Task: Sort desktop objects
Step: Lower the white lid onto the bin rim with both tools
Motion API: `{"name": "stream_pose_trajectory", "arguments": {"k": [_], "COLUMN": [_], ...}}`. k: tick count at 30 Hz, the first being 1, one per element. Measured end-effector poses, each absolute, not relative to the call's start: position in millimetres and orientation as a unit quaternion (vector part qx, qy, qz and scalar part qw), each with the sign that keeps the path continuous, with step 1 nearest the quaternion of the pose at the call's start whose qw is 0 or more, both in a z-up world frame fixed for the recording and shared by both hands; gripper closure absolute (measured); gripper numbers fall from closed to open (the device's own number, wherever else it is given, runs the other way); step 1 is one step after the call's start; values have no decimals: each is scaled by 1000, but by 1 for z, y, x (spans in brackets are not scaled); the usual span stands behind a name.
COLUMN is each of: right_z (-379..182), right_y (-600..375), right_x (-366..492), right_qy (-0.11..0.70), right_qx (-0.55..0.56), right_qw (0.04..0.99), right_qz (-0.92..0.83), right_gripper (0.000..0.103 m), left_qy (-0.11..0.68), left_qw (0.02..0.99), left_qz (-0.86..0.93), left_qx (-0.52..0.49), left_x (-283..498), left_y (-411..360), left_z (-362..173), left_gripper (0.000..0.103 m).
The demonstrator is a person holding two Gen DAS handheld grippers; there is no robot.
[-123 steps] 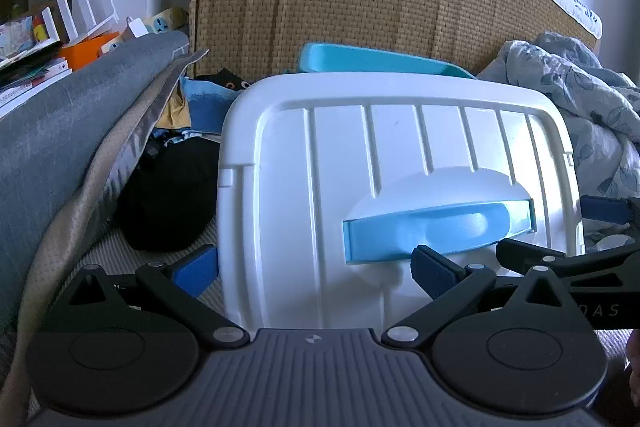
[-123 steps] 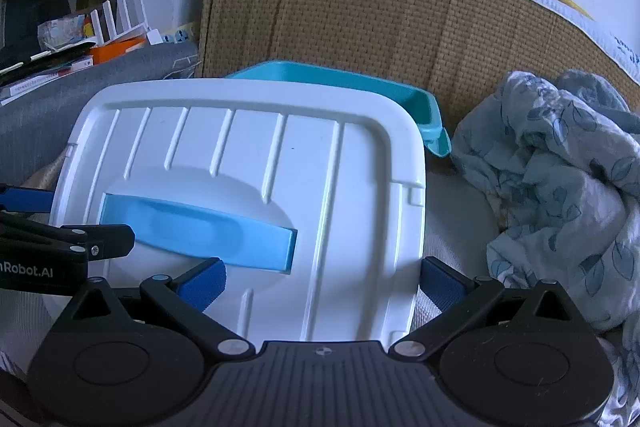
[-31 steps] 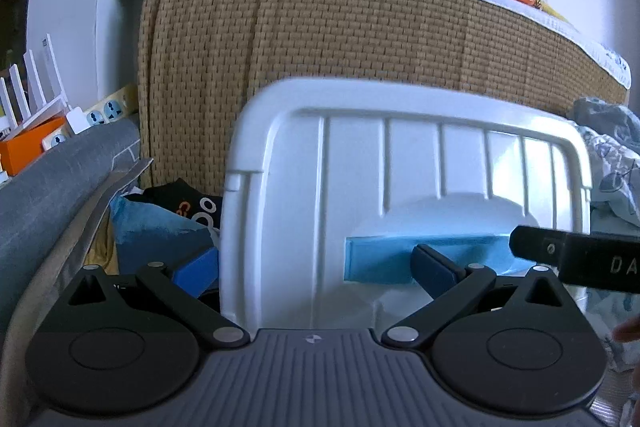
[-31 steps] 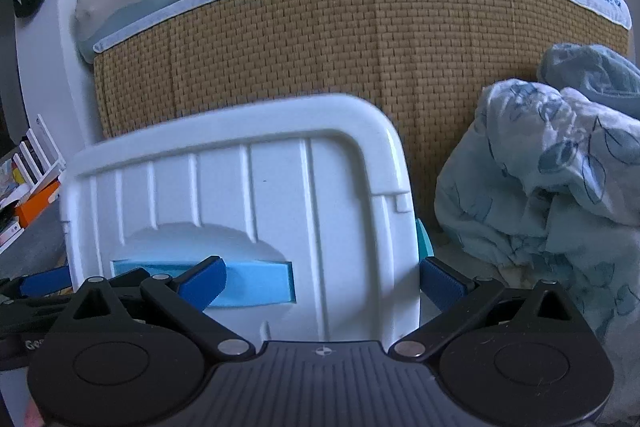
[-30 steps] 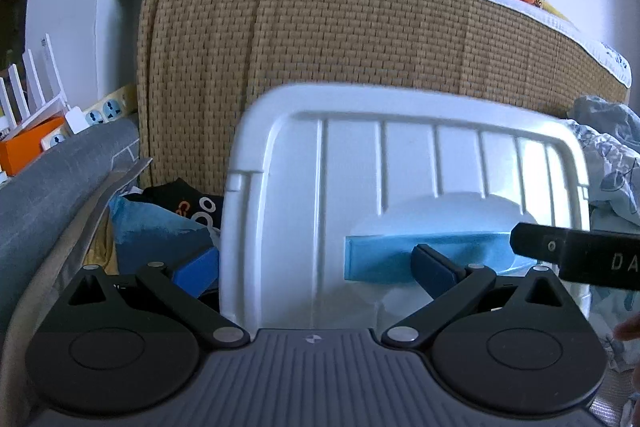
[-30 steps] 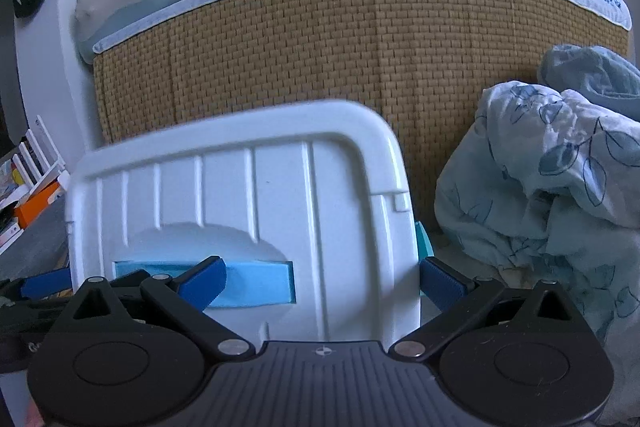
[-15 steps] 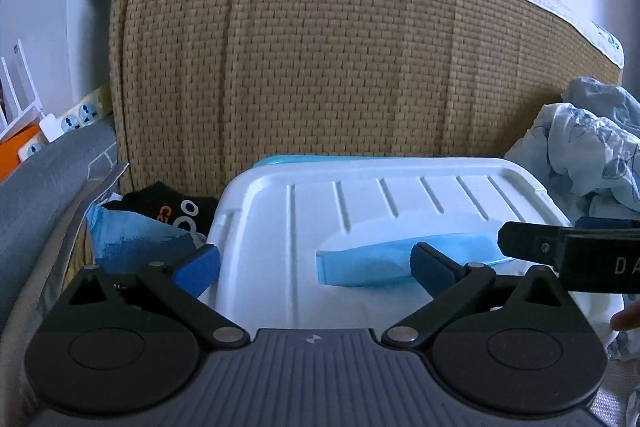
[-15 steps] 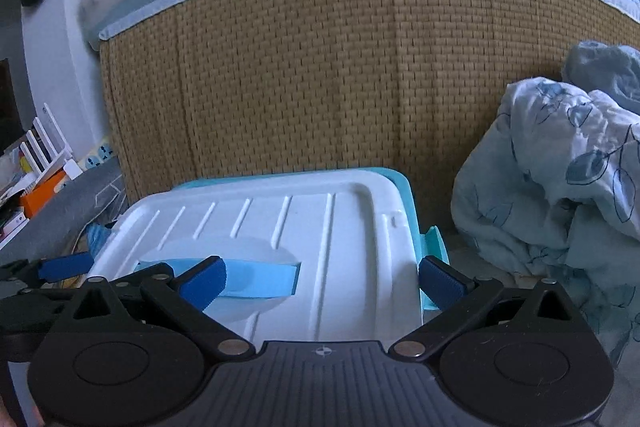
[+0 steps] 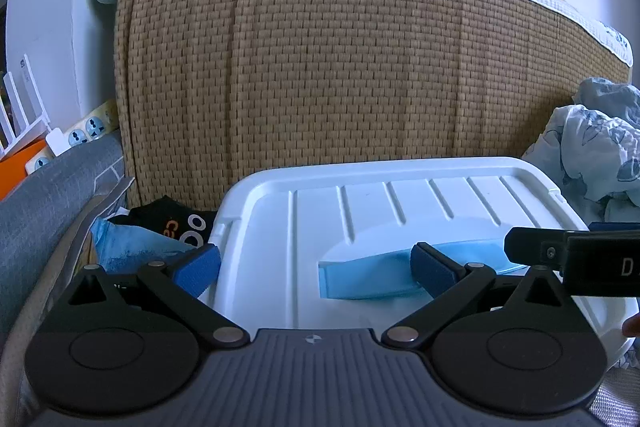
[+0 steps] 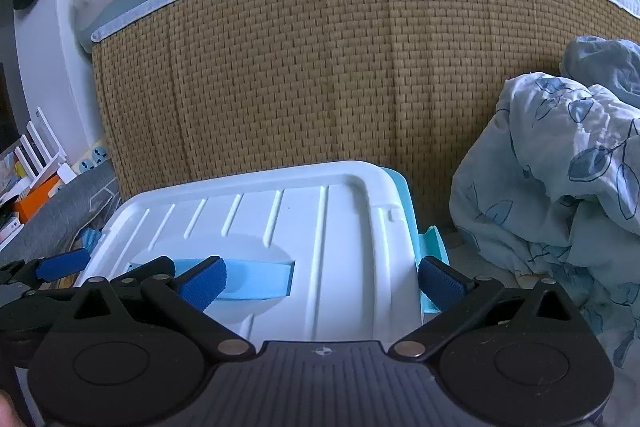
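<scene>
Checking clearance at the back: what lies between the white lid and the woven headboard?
In the right wrist view, only the teal box rim shows between the white lid and the woven headboard.

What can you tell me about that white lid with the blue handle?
The white lid looks like glossy moulded plastic with rounded corners, raised ribs and a round recess holding a light blue handle. It lies nearly flat on a turquoise bin, in front of a woven panel. Both grippers straddle its near corners with fingers spread; whether they touch it is unclear.
</scene>
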State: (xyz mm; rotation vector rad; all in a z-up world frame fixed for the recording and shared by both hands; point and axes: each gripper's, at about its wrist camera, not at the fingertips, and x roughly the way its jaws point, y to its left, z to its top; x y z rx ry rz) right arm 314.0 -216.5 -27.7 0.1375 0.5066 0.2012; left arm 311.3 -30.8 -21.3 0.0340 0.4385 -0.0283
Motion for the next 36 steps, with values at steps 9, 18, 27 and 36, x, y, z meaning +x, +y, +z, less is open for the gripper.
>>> {"name": "stream_pose_trajectory", "arguments": {"k": [9, 18, 27, 36], "right_z": [-28, -25, -14, -5], "right_y": [-216, -215, -219, -220], "right_x": [317, 321, 319, 309], "right_qy": [234, 233, 213, 206], "right_qx": [77, 88, 106, 88], "right_qw": [964, 964, 964, 967], "right_qz": [97, 88, 116, 119], "right_gripper": [0, 0, 0, 0], "left_qy": [219, 212, 183, 176], "left_qw": [976, 976, 975, 981], "left_qz": [-7, -15, -34, -26], "left_qx": [13, 41, 121, 83], "left_x": [316, 322, 312, 289], "left_y": [-30, -34, -62, -49], "left_z": [-20, -18, -17, -5], "left_gripper": [0, 0, 0, 0]}}
